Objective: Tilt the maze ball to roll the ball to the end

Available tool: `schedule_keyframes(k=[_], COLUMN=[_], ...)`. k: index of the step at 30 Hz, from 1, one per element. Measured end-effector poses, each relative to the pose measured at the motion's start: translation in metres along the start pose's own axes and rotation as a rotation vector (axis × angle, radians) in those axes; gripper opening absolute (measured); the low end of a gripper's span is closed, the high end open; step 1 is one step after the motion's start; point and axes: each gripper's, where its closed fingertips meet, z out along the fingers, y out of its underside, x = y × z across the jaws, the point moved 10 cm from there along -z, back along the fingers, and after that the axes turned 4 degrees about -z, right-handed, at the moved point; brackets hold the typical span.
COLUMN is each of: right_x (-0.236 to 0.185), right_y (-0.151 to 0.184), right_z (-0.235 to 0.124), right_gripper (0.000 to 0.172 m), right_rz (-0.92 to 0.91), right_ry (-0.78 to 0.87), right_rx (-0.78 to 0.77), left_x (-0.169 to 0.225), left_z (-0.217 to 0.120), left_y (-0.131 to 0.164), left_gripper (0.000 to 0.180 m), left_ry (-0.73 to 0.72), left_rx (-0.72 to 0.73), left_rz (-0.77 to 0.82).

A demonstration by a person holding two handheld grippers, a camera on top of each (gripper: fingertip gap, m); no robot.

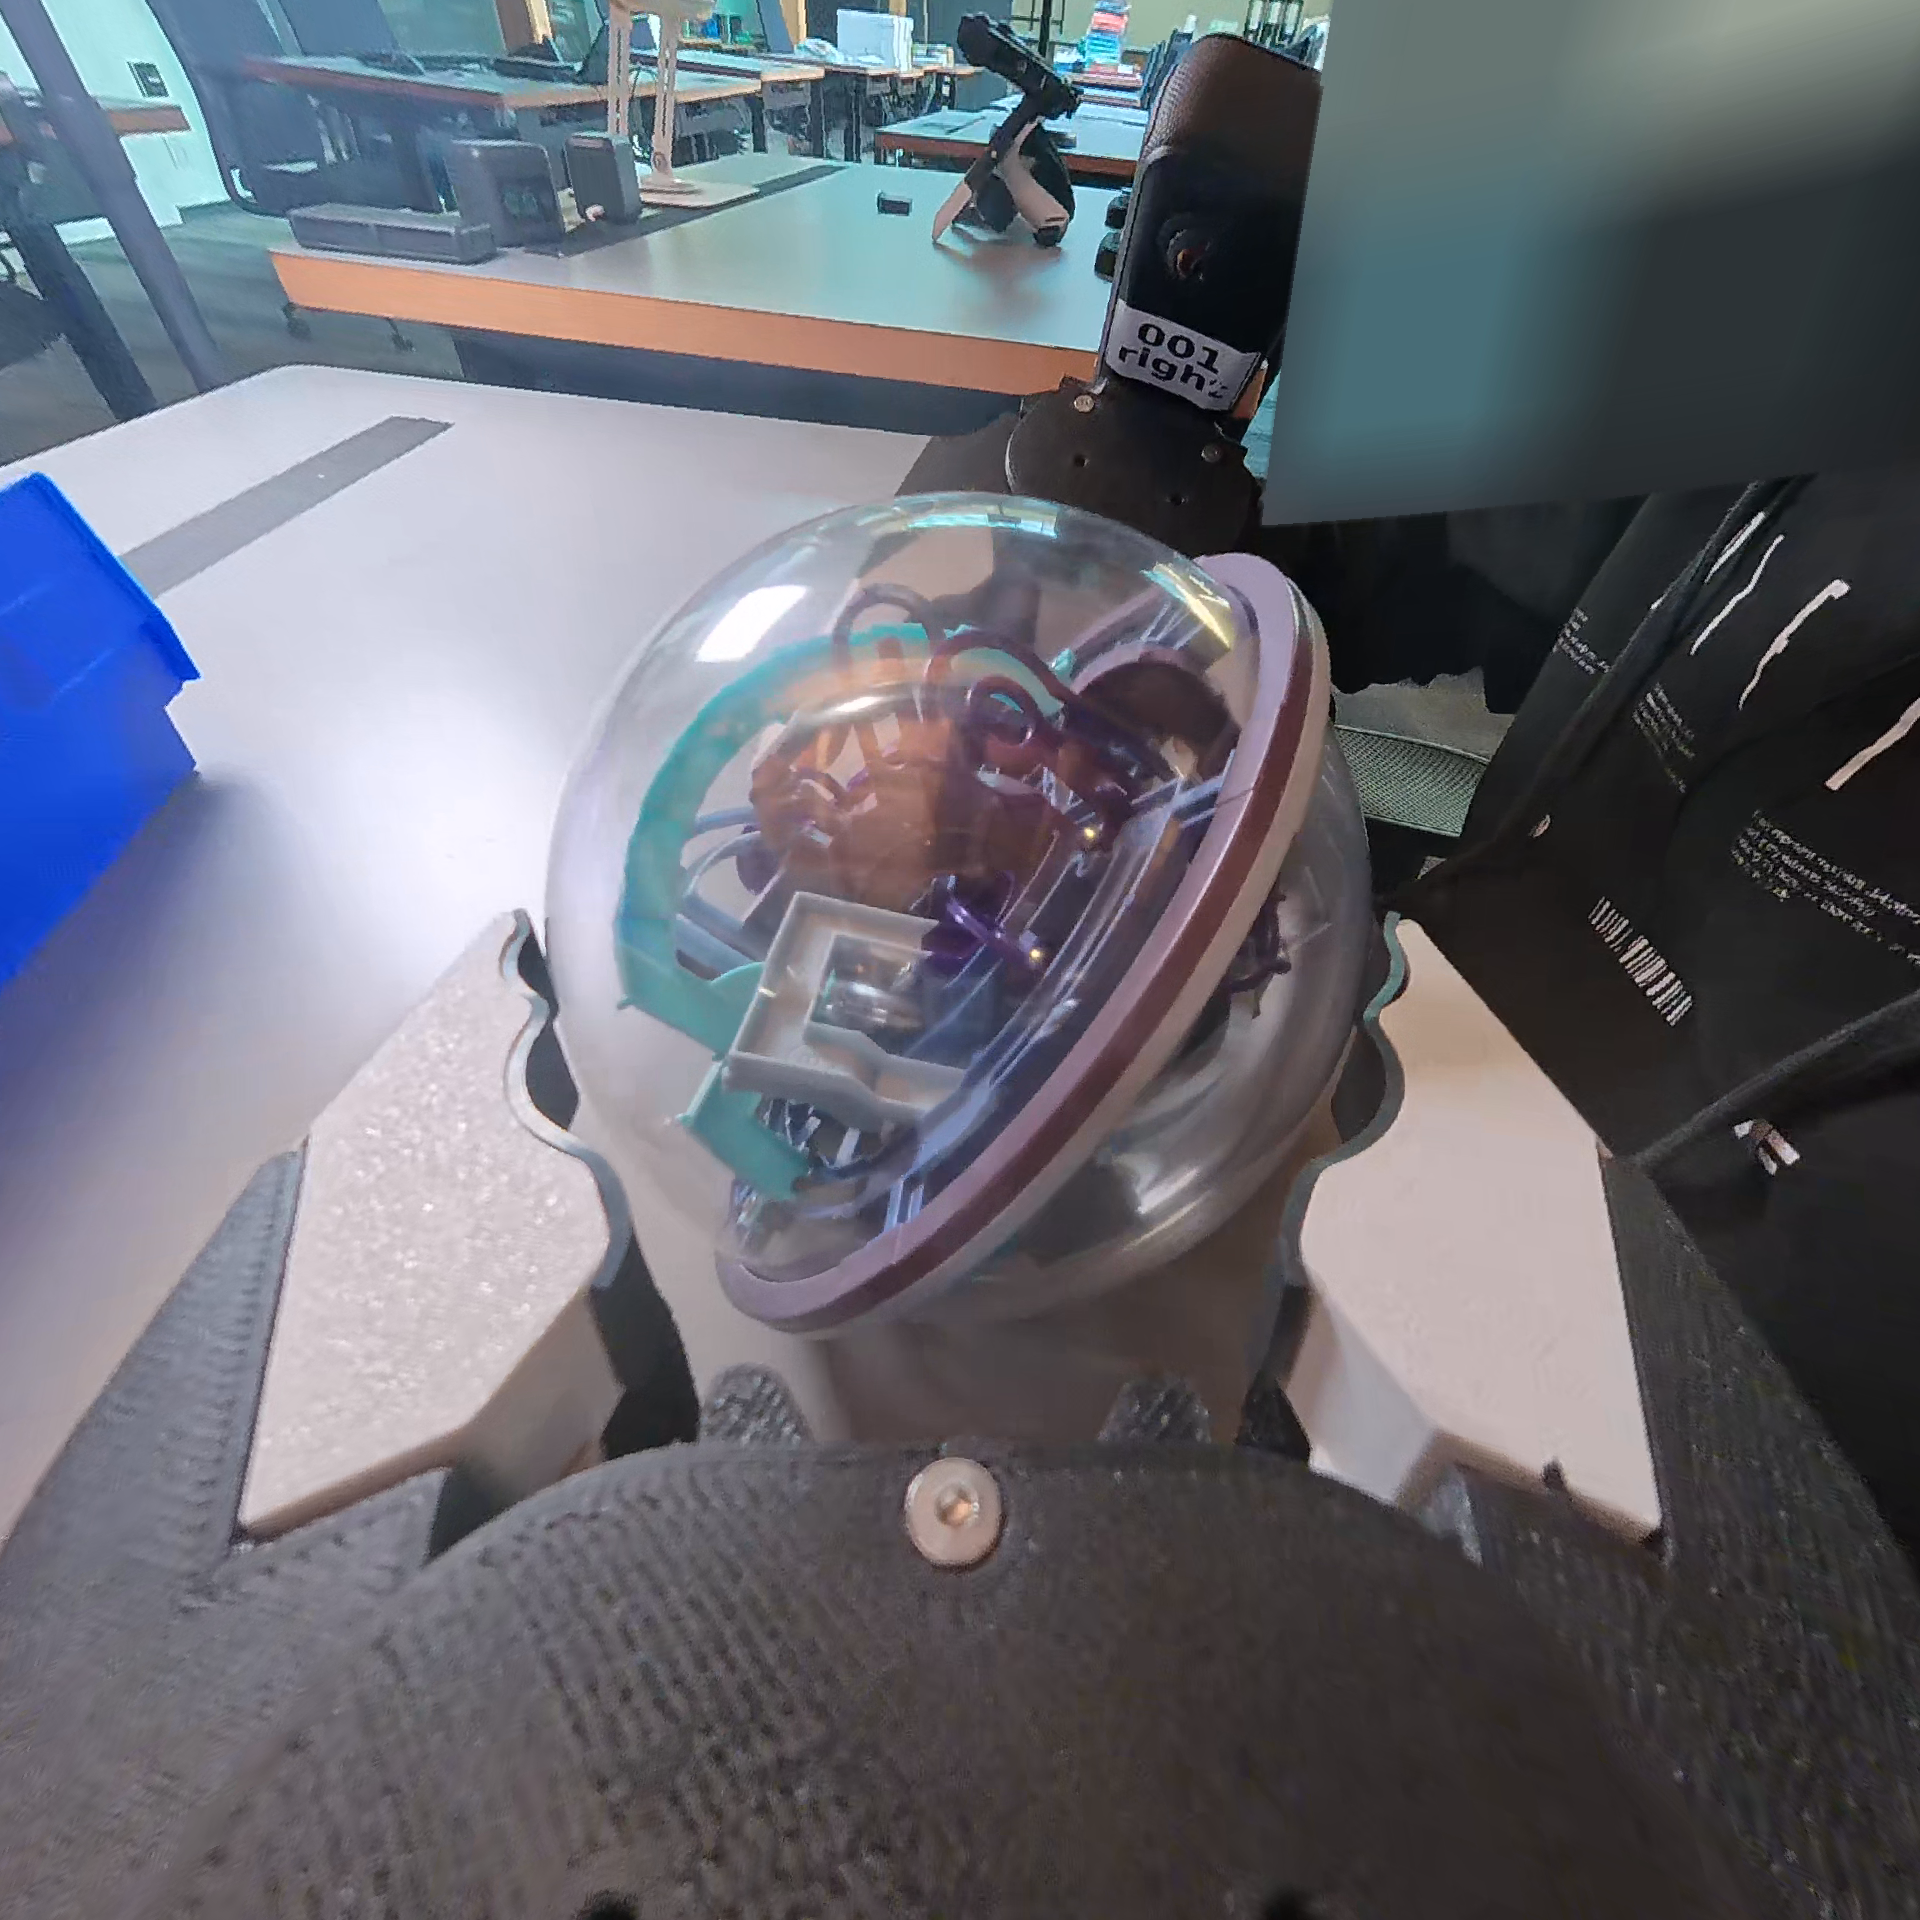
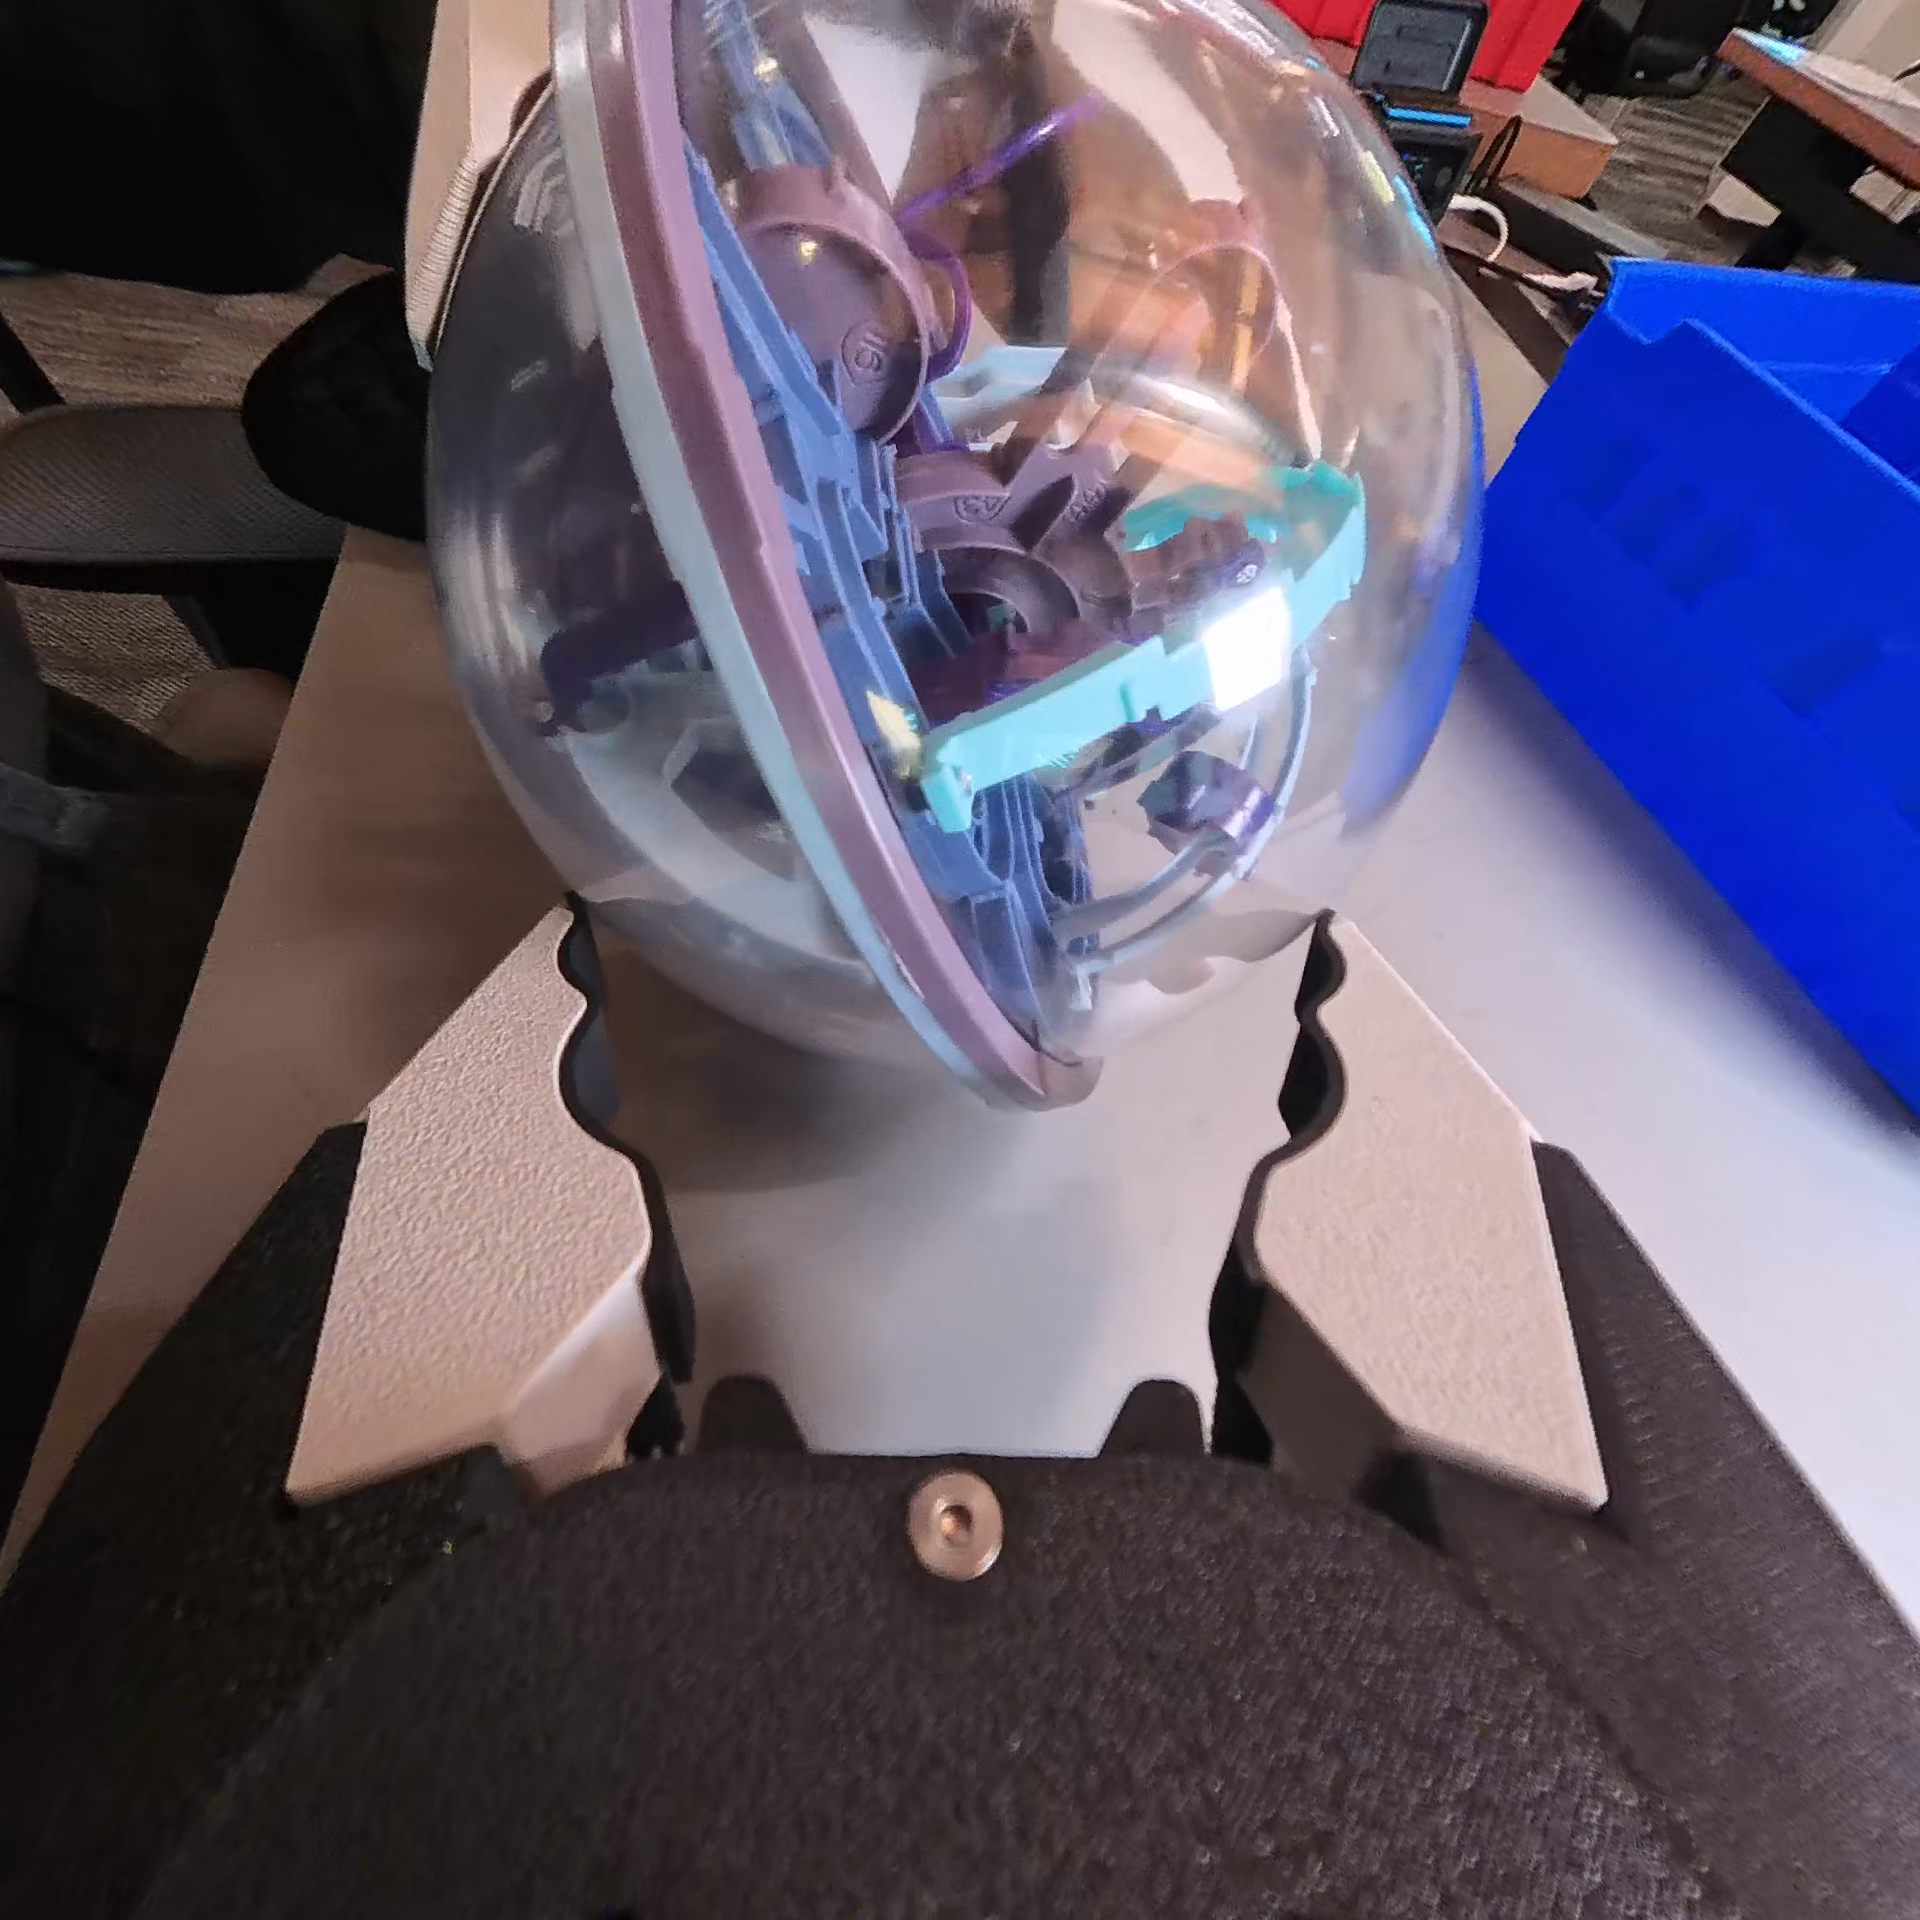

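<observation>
Both grippers, left (image 1: 951,935) and right (image 2: 951,925), clamp the maze ball (image 1: 935,894) from opposite sides, holding it tilted above the table (image 1: 436,644). Its clear shell looks rigid, light and slippery, so the curved sides beside the purple rim (image 2: 748,582) probably suit the pads best.

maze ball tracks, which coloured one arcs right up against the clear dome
The teal track: it curves along just under the clear shell of the maze ball, while the purple and blue pieces sit deeper inside.
</observation>
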Motion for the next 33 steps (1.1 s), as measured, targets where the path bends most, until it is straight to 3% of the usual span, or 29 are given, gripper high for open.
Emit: schedule_keyframes(k=[15,21,33], right_x=[0.005,0.010,0.003], right_y=[-0.009,-0.002,-0.002], right_z=[-0.004,0.007,0.007], right_gripper=[0.126,0.138,0.135], right_rz=[0.000,0.070,-0.039], right_ry=[0.009,-0.020,0.082], right_rx=[0.083,-0.020,0.018], left_x=[-0.004,-0.008,-0.008], left_z=[-0.007,-0.003,-0.004], left_y=[0.014,0.020,0.022], left_gripper=[0.147,0.146,0.146], left_ry=[-0.023,-0.071,-0.077], left_rx=[-0.020,-0.113,-0.128], left_rz=[0.045,0.082,0.176])
